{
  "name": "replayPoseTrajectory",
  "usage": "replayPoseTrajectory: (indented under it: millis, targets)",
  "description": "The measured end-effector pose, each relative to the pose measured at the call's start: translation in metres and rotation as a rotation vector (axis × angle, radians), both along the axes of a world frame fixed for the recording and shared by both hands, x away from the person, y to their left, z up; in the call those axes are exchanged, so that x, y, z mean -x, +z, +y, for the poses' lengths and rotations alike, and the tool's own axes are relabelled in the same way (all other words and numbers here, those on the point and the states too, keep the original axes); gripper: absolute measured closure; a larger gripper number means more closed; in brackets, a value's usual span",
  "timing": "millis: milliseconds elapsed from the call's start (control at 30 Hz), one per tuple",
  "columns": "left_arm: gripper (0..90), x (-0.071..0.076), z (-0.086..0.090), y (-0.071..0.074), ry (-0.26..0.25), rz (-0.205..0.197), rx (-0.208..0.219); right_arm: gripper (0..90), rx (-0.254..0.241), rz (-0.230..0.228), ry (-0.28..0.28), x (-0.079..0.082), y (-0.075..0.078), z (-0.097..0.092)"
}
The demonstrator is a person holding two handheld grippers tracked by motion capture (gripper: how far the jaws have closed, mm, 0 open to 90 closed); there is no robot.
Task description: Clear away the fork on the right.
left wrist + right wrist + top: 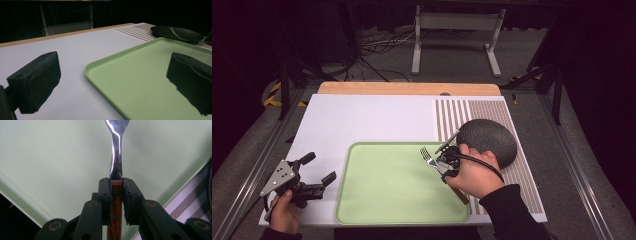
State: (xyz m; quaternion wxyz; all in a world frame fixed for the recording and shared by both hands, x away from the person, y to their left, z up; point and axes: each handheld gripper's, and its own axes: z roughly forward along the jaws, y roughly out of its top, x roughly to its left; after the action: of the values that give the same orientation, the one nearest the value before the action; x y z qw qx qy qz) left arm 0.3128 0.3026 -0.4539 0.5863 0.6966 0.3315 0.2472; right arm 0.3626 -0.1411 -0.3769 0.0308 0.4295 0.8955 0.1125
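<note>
We have the fork (430, 159) pinched by its wooden handle in the right gripper (445, 162), hanging over the green tray (362, 200) near its right edge. Next, we judge, it needs lowering flat before letting go. Our left gripper (314, 172) waits on the worktop (362, 120), jaws spread, holding nothing.

L gripper (319, 170) jaws wide, R gripper (443, 161) clamped tight

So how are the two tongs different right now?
The right tongs are shut on a fork, pinching its wooden handle, while the left tongs stand open with nothing between them. The right tongs are over the green tray; the left tongs are beside it, over the white board. Both are black and hand-held.
</note>
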Motion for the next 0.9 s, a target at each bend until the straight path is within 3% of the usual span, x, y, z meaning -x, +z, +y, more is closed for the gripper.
replayPoseTrajectory:
  millis: [33,67,167,200,300,600,900]
  targets:
    - [0.1,0.000,0.000,0.000,0.000,0.000,0.000,78.3,0.000,0.000,0.000,0.000,0.000,0.000]
    - [0.1,0.000,0.000,0.000,0.000,0.000,0.000,78.3,-0.009,0.003,-0.035,-0.001,-0.001,0.001]
    - [0.0,0.000,0.000,0.000,0.001,-0.002,0.002,78.2,-0.048,0.016,-0.180,-0.002,-0.001,0.002]
    - [0.0,0.000,0.000,0.000,0.001,-0.002,0.002,78.2,-0.048,0.016,-0.180,-0.002,-0.001,0.002]
    - [0.0,0.000,0.000,0.000,0.001,-0.002,0.003,78.2,-0.048,0.021,-0.248,-0.004,-0.002,0.002]
    - [0.1,0.000,0.000,0.000,0.003,-0.005,0.005,78.2,-0.049,0.035,-0.323,-0.005,-0.007,0.003]
    - [0.0,0.000,0.000,0.000,0.003,-0.005,0.005,78.0,-0.027,0.038,-0.334,-0.007,-0.012,0.004]
